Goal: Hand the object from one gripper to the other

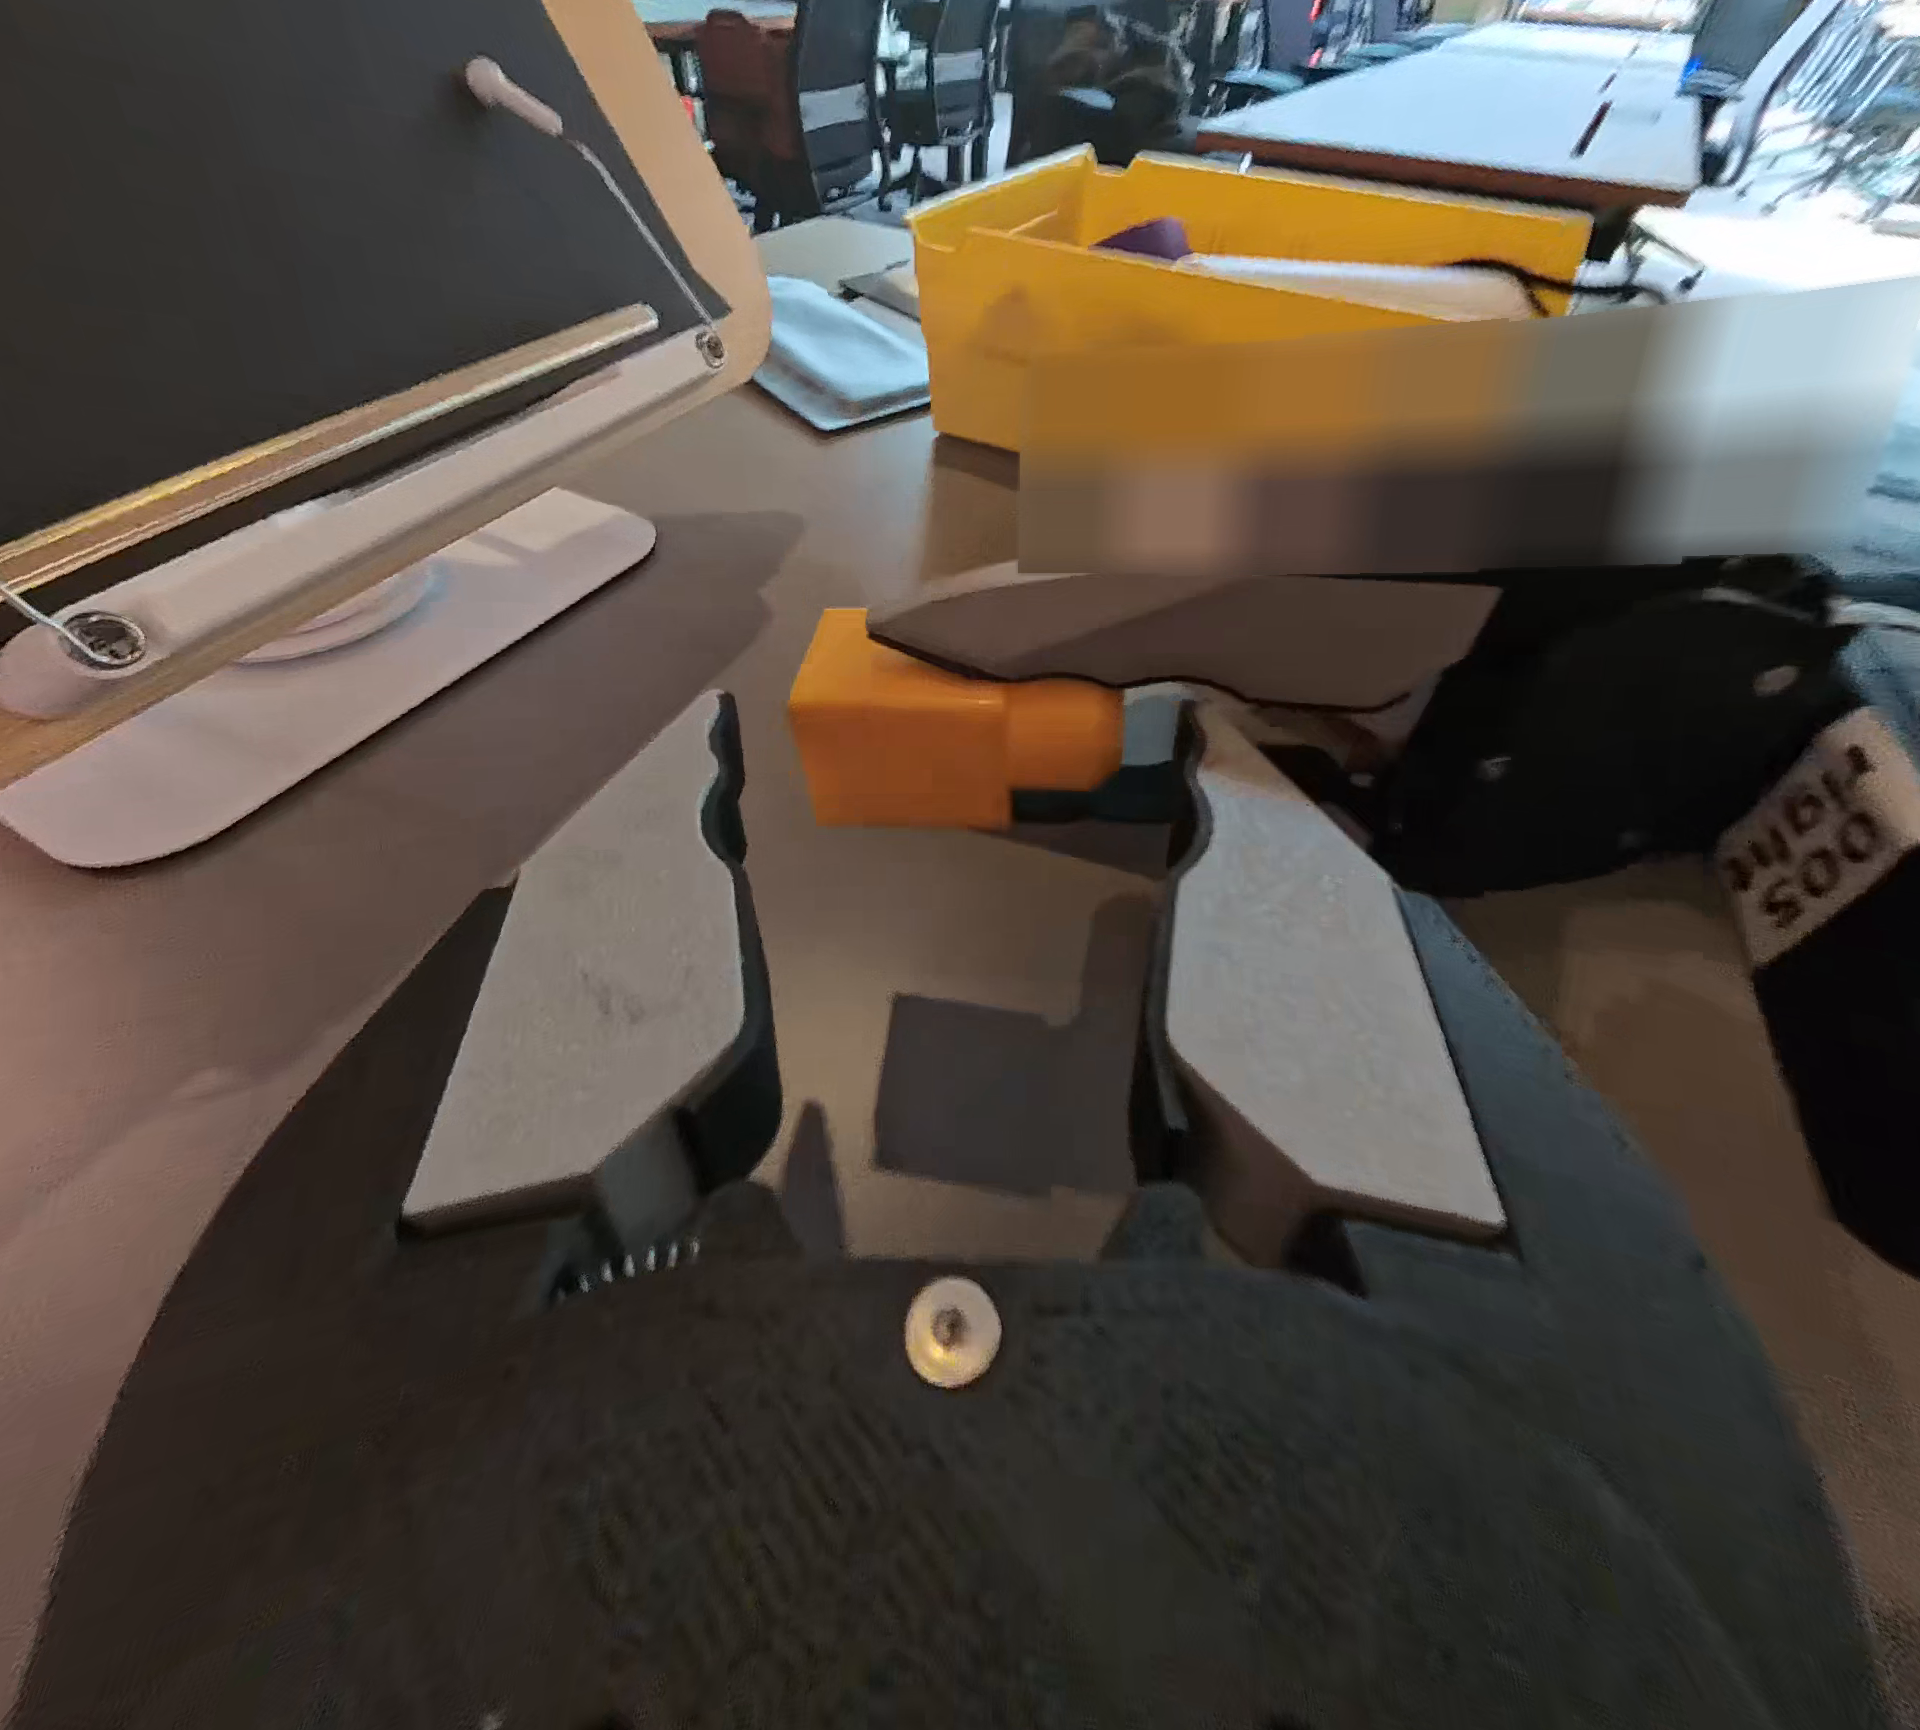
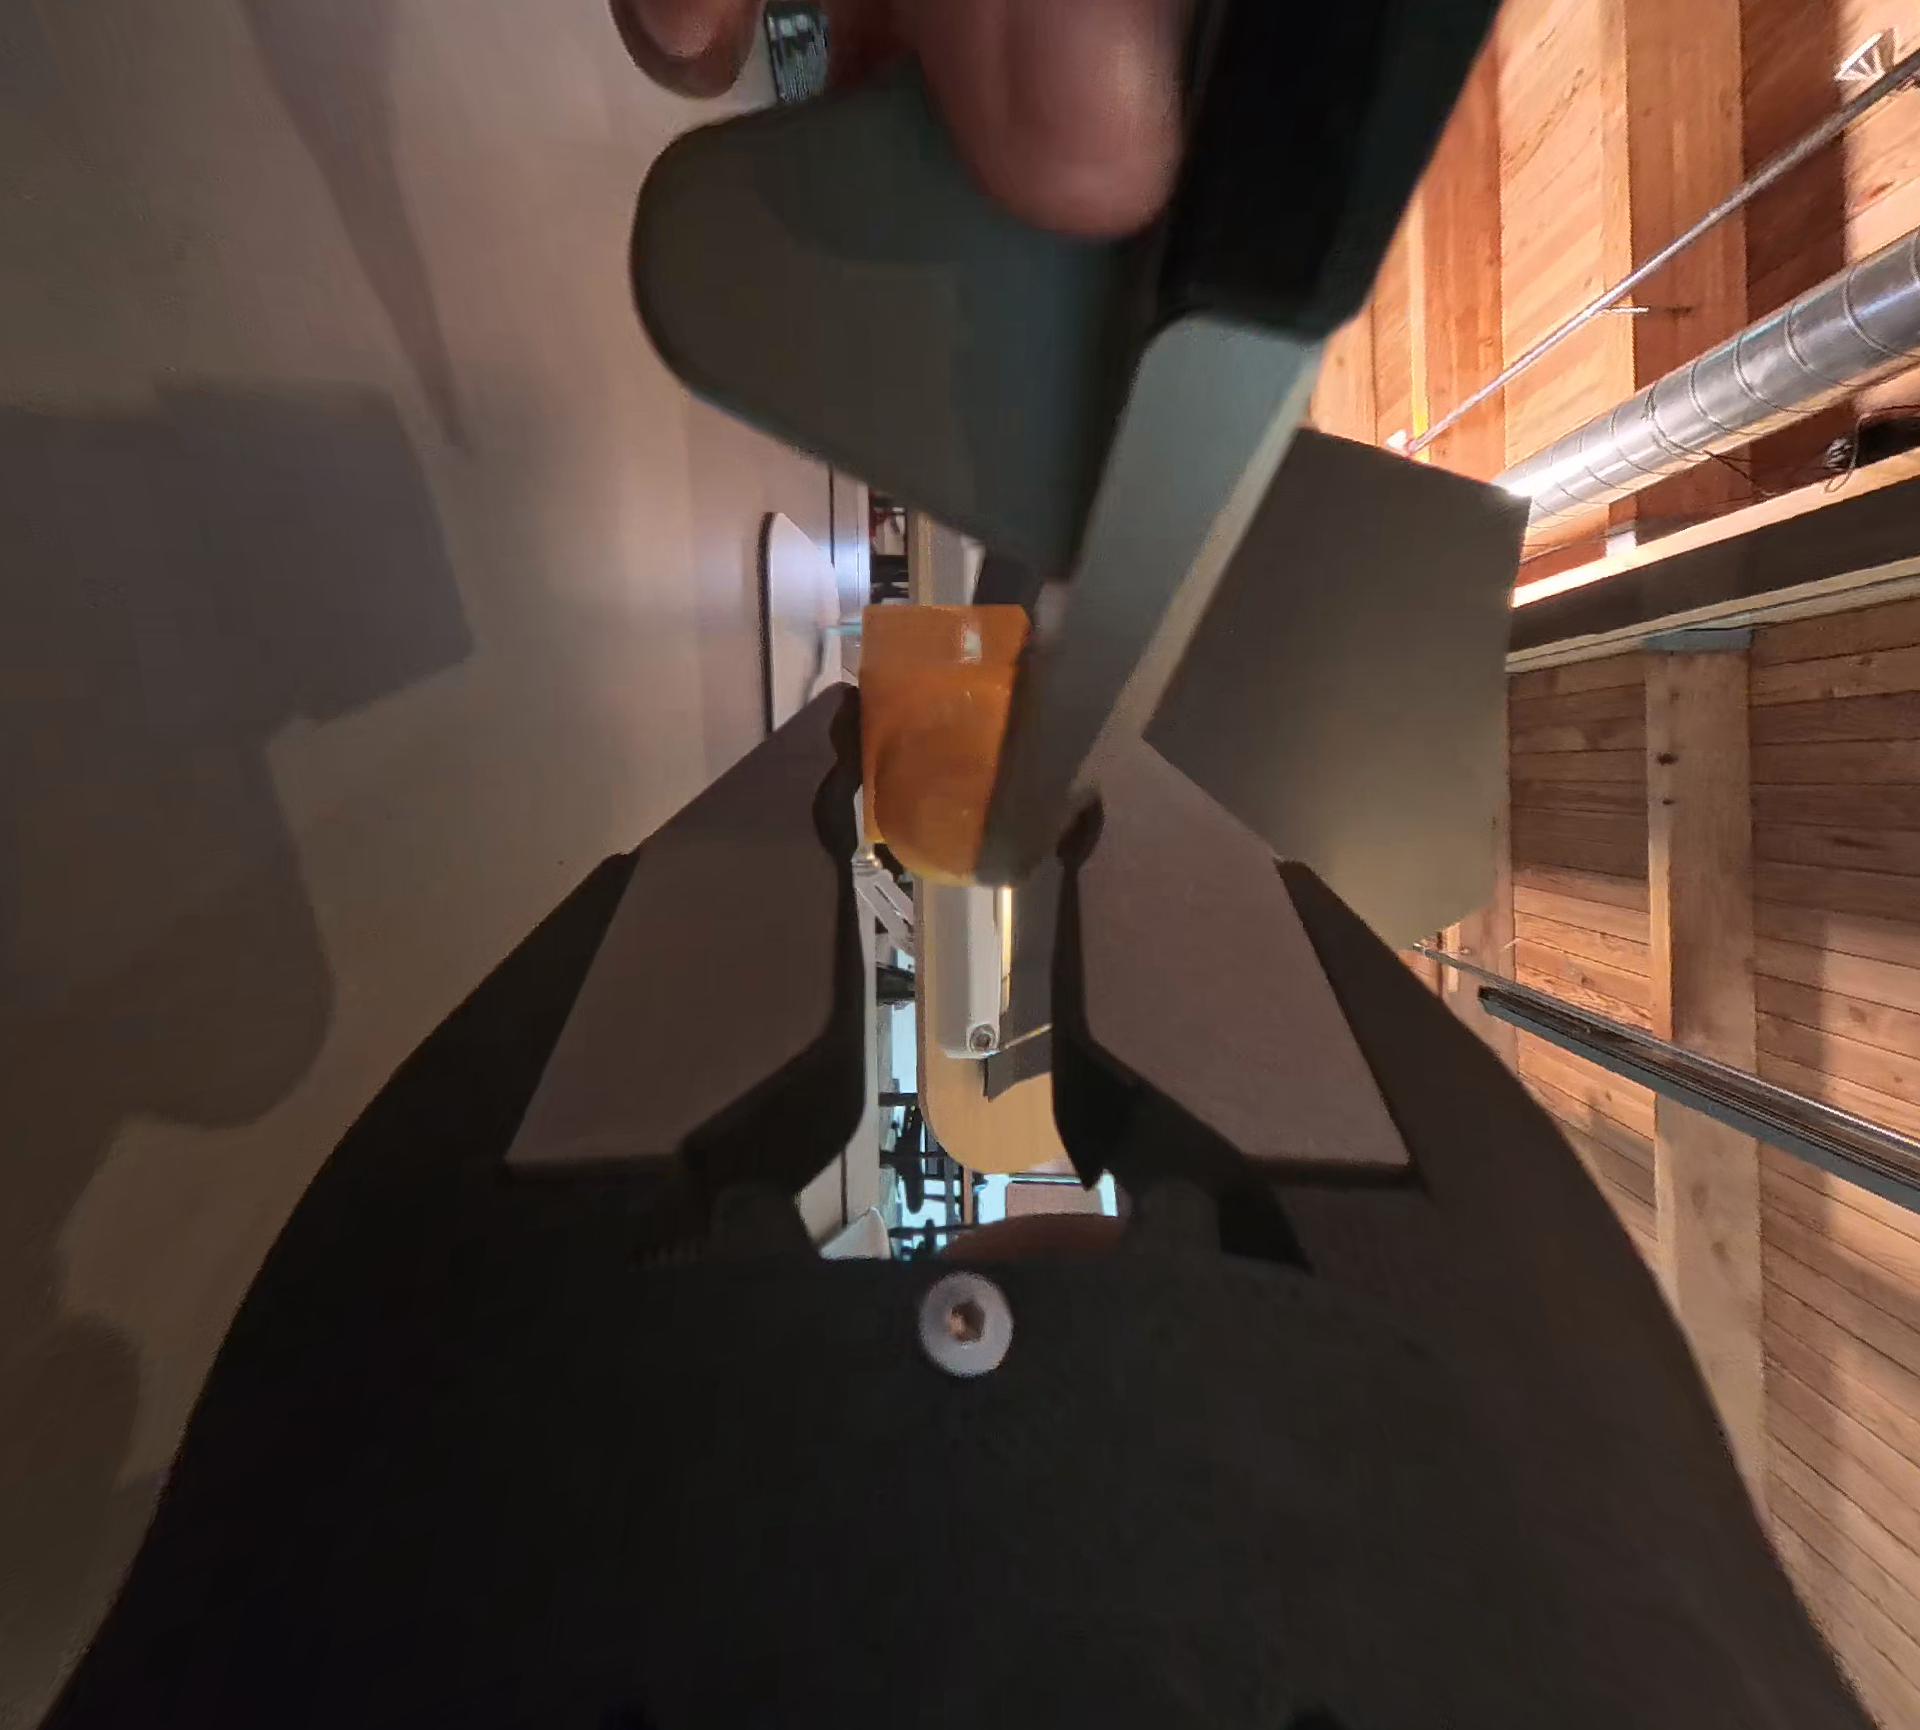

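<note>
2 tongs meet over the tabletop point(image 1: 727, 485). The right tongs point(image 2: 951, 781) pinch the orange block point(image 1: 914, 745), holding it up in the air. The left tongs point(image 1: 956, 776) are spread wide w/ the block just in front of the tips. A yellow bin point(image 1: 1039, 309) sits behind.

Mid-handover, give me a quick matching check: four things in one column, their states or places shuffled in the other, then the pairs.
Things:
1. orange block
2. left claw
3. right claw
4. yellow bin

States or places:
a. open wide
b. standing on the table, farther back
c. shut on the block
d. held up off the table

Pairs: 1-d, 2-a, 3-c, 4-b
</note>
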`<state>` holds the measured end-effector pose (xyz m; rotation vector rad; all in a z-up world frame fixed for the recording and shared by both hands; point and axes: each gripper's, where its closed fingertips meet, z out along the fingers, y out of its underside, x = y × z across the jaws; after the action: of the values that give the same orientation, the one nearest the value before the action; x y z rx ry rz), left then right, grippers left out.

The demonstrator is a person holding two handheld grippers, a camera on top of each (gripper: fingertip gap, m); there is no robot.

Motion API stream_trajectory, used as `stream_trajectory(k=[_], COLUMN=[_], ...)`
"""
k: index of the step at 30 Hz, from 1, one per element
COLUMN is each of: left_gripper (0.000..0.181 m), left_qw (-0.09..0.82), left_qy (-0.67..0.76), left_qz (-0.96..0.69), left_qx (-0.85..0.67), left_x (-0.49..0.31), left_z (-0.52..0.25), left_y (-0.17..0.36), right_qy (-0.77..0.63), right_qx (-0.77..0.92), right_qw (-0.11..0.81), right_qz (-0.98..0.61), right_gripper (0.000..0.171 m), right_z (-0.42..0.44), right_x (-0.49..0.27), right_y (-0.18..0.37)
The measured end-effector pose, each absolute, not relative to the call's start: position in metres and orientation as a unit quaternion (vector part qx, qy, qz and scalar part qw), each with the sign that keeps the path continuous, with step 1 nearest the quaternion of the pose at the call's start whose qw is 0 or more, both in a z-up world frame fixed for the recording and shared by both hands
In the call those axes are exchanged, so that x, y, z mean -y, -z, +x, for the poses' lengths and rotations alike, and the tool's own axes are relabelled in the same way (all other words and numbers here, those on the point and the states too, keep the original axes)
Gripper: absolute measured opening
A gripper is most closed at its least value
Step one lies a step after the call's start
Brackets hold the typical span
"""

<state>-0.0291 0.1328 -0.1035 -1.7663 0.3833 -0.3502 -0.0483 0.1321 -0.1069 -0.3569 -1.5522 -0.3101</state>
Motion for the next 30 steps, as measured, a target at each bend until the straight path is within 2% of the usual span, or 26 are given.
stream_trajectory(k=[5,9,11,12,13,14,18,19,22,24,26,29,30], left_gripper=[0.078,0.075,0.074,0.074,0.074,0.074,0.074,0.074,0.074,0.075,0.075,0.075,0.074], left_qw=[0.575,0.552,0.562,0.569,0.575,0.586,0.634,0.646,0.682,0.690,0.704,0.716,0.715], left_qy=[0.137,0.149,0.112,0.087,0.062,0.040,-0.143,-0.194,-0.277,-0.272,-0.253,-0.227,-0.227], left_qz=[-0.784,-0.793,-0.786,-0.782,-0.779,-0.769,-0.686,-0.647,-0.508,-0.496,-0.492,-0.486,-0.484], left_qx=[-0.192,-0.212,-0.233,-0.241,-0.244,-0.251,-0.326,-0.356,-0.447,-0.451,-0.445,-0.447,-0.450], left_x=[-0.135,-0.136,-0.138,-0.139,-0.140,-0.141,-0.143,-0.141,-0.125,-0.122,-0.119,-0.115,-0.115], left_z=[-0.024,-0.024,-0.031,-0.037,-0.045,-0.052,-0.079,-0.079,-0.054,-0.043,-0.033,-0.019,-0.016], left_y=[0.123,0.130,0.130,0.128,0.126,0.122,0.100,0.092,0.078,0.077,0.072,0.068,0.069], right_qy=[0.113,0.035,-0.020,-0.065,-0.120,-0.175,-0.410,-0.471,-0.633,-0.695,-0.719,-0.710,-0.711], right_qx=[0.701,0.719,0.726,0.730,0.732,0.732,0.664,0.640,0.553,0.514,0.518,0.523,0.526], right_qw=[0.689,0.665,0.642,0.624,0.595,0.557,0.416,0.373,0.262,0.206,0.147,0.139,0.136], right_qz=[-0.146,-0.200,-0.245,-0.271,-0.309,-0.351,-0.466,-0.479,-0.474,-0.459,-0.440,-0.451,-0.447], right_gripper=[0.033,0.033,0.038,0.046,0.047,0.039,0.048,0.054,0.056,0.050,0.030,0.044,0.041], right_z=[-0.054,-0.055,-0.053,-0.051,-0.048,-0.043,-0.027,-0.025,-0.020,-0.017,-0.013,-0.024,-0.026], right_x=[-0.111,-0.112,-0.114,-0.113,-0.112,-0.114,-0.117,-0.113,-0.101,-0.094,-0.080,-0.075,-0.072], right_y=[0.109,0.117,0.122,0.124,0.127,0.129,0.117,0.110,0.081,0.069,0.071,0.081,0.082])
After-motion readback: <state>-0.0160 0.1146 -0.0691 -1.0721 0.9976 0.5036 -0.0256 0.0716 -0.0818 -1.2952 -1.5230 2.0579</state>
